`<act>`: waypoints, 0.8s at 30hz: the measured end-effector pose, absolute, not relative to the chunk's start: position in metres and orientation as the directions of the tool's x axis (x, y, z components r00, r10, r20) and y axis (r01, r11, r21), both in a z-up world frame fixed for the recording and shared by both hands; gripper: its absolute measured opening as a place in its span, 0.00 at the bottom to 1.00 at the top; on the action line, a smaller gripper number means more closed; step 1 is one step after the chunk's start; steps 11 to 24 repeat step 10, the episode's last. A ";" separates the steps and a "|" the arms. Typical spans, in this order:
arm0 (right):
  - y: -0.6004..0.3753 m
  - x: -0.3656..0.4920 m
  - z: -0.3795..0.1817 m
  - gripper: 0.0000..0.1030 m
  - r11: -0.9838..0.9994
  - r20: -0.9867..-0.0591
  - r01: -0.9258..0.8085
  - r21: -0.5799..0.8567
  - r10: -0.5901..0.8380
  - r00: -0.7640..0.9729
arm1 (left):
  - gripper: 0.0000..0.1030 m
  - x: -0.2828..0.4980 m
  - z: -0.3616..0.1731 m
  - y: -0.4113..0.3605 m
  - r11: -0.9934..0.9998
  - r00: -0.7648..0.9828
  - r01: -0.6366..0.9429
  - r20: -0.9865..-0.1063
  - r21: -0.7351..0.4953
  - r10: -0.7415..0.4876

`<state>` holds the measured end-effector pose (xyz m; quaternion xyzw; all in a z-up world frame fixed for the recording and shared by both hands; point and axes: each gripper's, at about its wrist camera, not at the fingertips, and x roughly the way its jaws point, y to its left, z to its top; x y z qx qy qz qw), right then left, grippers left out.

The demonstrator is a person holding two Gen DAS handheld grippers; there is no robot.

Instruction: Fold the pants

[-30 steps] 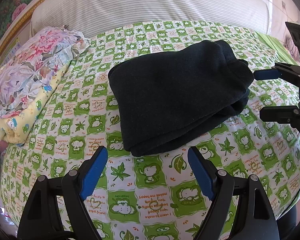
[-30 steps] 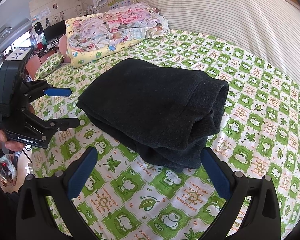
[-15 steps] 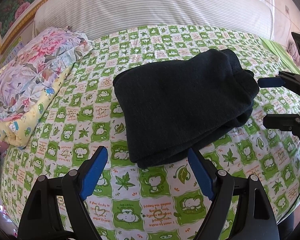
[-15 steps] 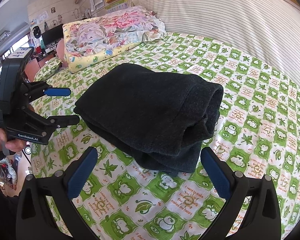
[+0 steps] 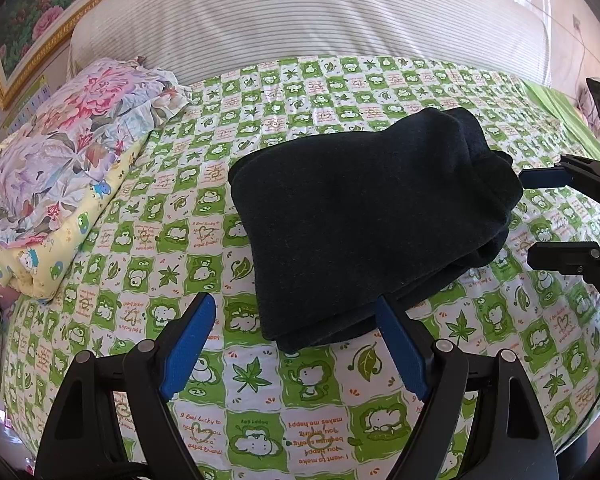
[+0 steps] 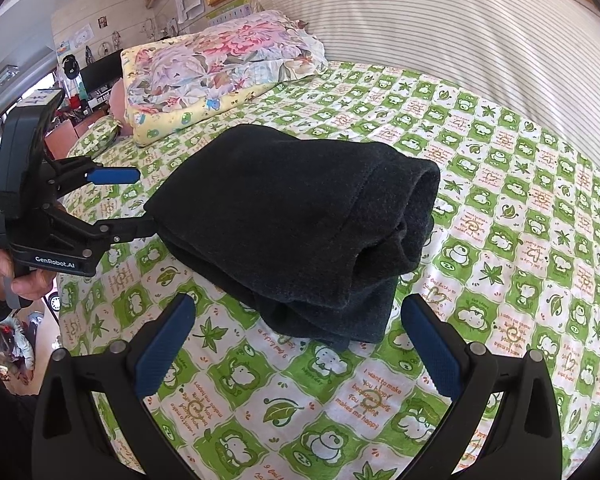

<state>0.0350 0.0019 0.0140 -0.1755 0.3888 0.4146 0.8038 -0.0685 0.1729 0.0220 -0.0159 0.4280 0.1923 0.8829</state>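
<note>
Pants (image 5: 364, 216) of thick black fleece lie folded into a compact, squarish bundle near the middle of the bed, resting on the green-and-white checked sheet (image 5: 260, 412) printed with leaves and cartoon animals. The layers stack on one another, and the rolled, rounded end faces the right wrist camera, where the folds show as a thick curl; the bundle looks bulky because the fabric is heavy, so the edges do not lie quite flush. Judging by this shape, the folding seems done or nearly so, and only a squaring-up of the loose lower layer may be left. Each claw sits at a different side of the bundle, which would suit pressing or shifting it from two ends. The left claw (image 5: 292, 344) hovers low over the sheet at the near corner of the pants, its blue-padded fingers (image 5: 186, 344) spread wide and holding nothing, the right-hand finger just at the fabric's edge. The right claw (image 6: 296, 344) likewise stands apart and empty, its fingers straddling the bundle's thick end without visibly gripping it. Farther off, a flowered quilt folded on a yellow lining (image 6: 220, 64) lies near the head of the bed, and a white striped headboard cushion (image 5: 300, 16) rises behind.
</note>
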 end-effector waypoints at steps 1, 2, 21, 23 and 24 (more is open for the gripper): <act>0.002 0.035 0.014 1.00 0.596 -0.771 -0.802 0.042 0.530 0.353 | 0.80 -0.068 0.022 0.173 0.926 0.560 -0.353 -0.762 0.137 0.326; 0.001 0.035 0.013 1.00 0.596 -0.771 -0.802 0.043 0.530 0.353 | 0.80 -0.068 0.022 0.172 0.925 0.559 -0.354 -0.762 0.138 0.327; 0.001 0.037 0.013 1.00 0.602 -0.773 -0.798 0.045 0.526 0.354 | 0.80 -0.063 0.021 0.172 0.928 0.551 -0.347 -0.771 0.136 0.319; 0.001 0.037 0.013 1.00 0.602 -0.773 -0.798 0.045 0.526 0.354 | 0.80 -0.063 0.021 0.172 0.928 0.551 -0.347 -0.771 0.136 0.319; 0.001 0.037 0.013 1.00 0.602 -0.773 -0.798 0.045 0.526 0.354 | 0.80 -0.063 0.021 0.172 0.928 0.551 -0.347 -0.771 0.136 0.319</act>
